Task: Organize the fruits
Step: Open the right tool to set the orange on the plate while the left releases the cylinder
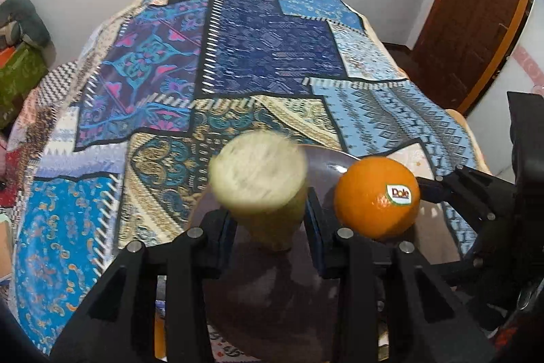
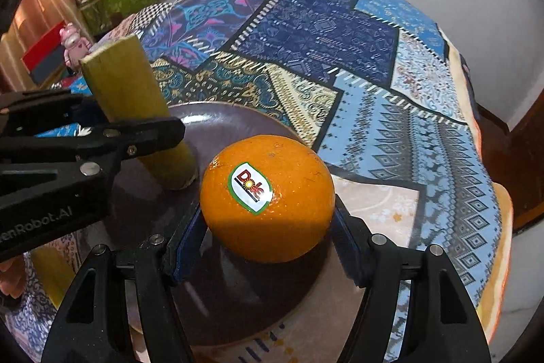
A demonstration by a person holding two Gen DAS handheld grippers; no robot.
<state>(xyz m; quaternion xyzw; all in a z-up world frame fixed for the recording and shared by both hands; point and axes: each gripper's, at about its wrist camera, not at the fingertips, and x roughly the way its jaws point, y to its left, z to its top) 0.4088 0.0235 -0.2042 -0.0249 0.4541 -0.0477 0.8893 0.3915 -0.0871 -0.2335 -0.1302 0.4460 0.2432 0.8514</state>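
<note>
Left wrist view: the left gripper (image 1: pixel 272 227) clamps a yellow-green cut stalk piece (image 1: pixel 261 186) standing on the dark brown round plate (image 1: pixel 326 159).

Right wrist view: the right gripper (image 2: pixel 268 238) grips the stickered round orange (image 2: pixel 268 198) over that plate (image 2: pixel 238 121), just beside the stalk (image 2: pixel 136 104).

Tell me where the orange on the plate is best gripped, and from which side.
Grip the orange across its widest middle, coming in level from the near side, as the right hand-held gripper does. It is round and sits on the plate, so pads on opposite flanks hold best. The green stalk stands close on its left, leaving little room there.
</note>
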